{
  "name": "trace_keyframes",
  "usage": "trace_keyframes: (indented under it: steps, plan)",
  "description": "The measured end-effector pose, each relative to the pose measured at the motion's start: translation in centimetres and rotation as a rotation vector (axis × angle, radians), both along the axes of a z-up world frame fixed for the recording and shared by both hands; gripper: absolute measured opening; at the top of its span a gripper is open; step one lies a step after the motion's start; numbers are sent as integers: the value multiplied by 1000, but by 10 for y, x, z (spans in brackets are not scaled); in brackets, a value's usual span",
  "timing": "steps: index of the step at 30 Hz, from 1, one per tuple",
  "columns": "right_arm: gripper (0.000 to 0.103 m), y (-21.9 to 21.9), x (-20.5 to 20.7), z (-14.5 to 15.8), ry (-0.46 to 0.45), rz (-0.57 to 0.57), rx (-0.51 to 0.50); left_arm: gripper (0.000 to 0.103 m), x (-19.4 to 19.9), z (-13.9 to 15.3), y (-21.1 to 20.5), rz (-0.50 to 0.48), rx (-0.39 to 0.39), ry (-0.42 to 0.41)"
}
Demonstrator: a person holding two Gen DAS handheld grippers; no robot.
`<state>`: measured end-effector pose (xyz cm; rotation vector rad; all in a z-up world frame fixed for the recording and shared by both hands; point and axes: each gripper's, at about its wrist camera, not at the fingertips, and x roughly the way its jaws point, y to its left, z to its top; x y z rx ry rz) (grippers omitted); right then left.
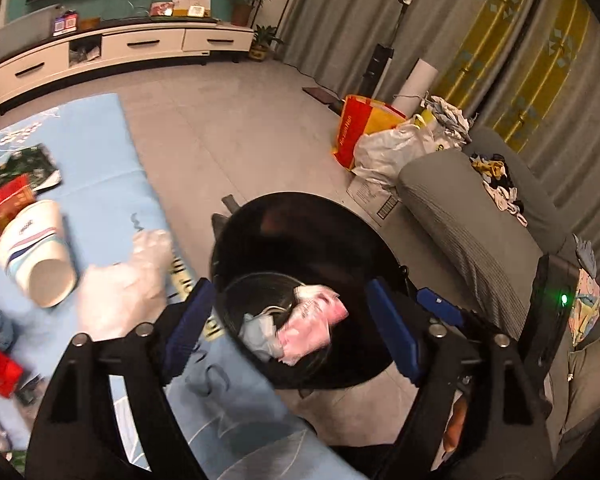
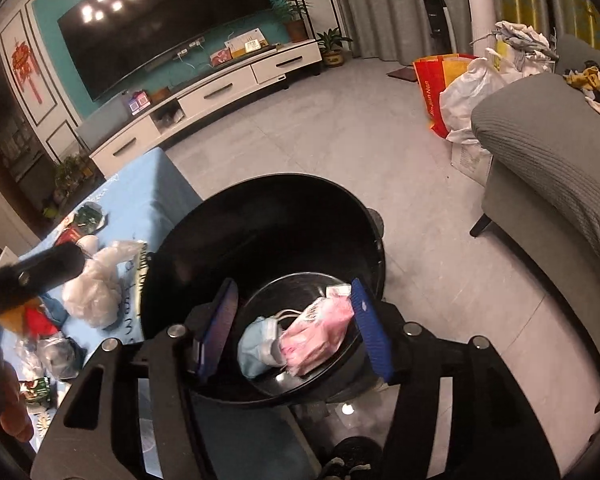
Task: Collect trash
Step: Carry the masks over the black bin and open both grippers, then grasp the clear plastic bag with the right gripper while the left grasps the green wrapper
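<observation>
Left hand-held gripper: jaws spread wide, nothing between the pads, poised over the black bin. Right hand-held gripper: jaws apart, empty, above the same bin. Both point steeply downward into its mouth. At the bin bottom lie a pink packet and a blue face mask, touching each other. Remaining trash sits on the blue-covered tabletop: a tipped paper cup and a crumpled clear bag. The packet's print is illegible. A red-and-yellow bag on the floor reads "Jin Jian Nan", roughly.
</observation>
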<state>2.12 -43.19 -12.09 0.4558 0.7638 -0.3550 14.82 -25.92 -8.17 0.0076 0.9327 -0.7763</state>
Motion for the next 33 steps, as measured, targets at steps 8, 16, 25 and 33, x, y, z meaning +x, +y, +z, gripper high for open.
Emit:
trace_keyframes:
  steps: [8, 16, 25, 33]
  plan:
    - [68, 39, 1, 21, -19, 91, 3, 92, -47, 14, 80, 85, 38, -40]
    - [71, 97, 5, 36, -13, 256, 2, 94, -90, 23, 210, 299, 74, -80]
    - [71, 168, 21, 28, 50, 454, 47, 96, -113, 6, 325, 554, 41, -20]
    - [71, 223, 41, 25, 59, 575, -5, 96, -115, -15, 356, 602, -8, 29]
